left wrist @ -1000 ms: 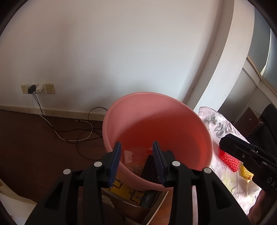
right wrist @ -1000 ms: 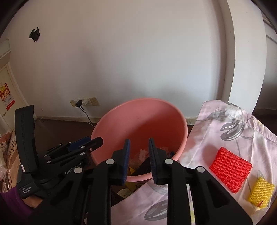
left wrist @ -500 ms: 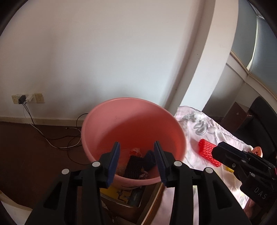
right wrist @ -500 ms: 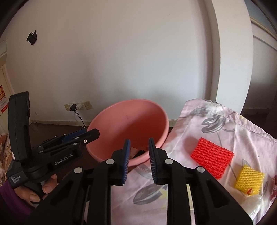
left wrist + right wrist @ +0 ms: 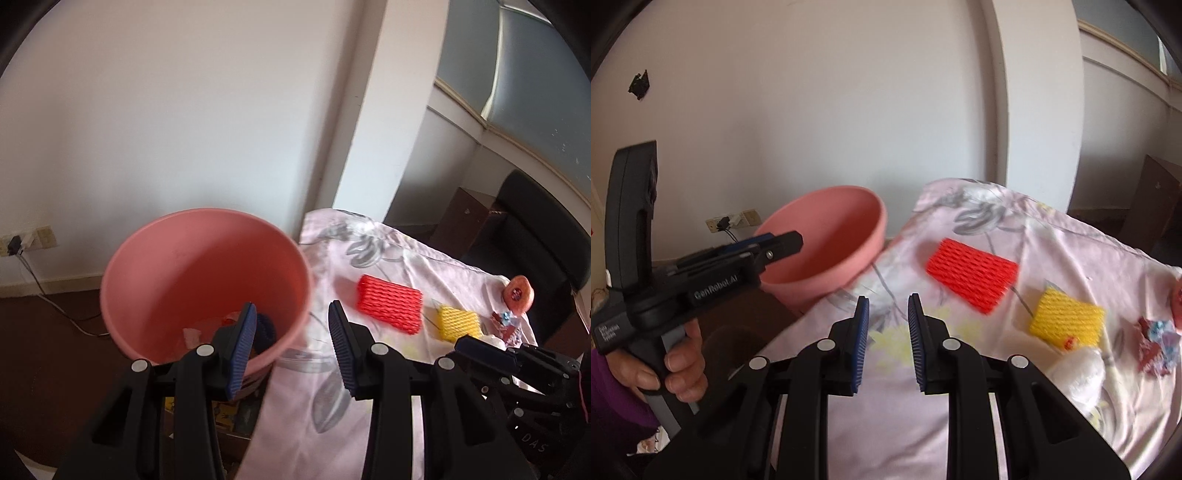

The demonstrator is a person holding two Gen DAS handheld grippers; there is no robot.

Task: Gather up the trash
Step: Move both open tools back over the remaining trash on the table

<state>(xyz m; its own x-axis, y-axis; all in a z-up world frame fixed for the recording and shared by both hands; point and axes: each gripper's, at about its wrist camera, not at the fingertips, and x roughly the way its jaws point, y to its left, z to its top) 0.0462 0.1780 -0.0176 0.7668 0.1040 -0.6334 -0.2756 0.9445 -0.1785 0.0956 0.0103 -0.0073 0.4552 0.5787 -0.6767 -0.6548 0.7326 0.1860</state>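
A pink bucket (image 5: 199,266) stands beside the table's left end, with dark and pale scraps at its bottom; it also shows in the right wrist view (image 5: 827,236). On the flowered cloth (image 5: 923,406) lie a red foam net (image 5: 971,273), a yellow foam net (image 5: 1065,319), a white wad (image 5: 1078,373) and a crumpled wrapper (image 5: 1156,341). My left gripper (image 5: 291,332) is open and empty over the bucket's near right rim. My right gripper (image 5: 886,321) is open and empty above the cloth, left of the red net.
A wall socket with a plug and cables (image 5: 14,243) is on the wall at the left. A dark chair (image 5: 532,236) and a brown cabinet (image 5: 461,218) stand behind the table. A pinkish round object (image 5: 519,293) lies at the cloth's far right edge.
Both grippers have swung right, away from the bucket toward the table. The red and yellow nets are nearer the centre of both views. The right jaws have opened a little wider.
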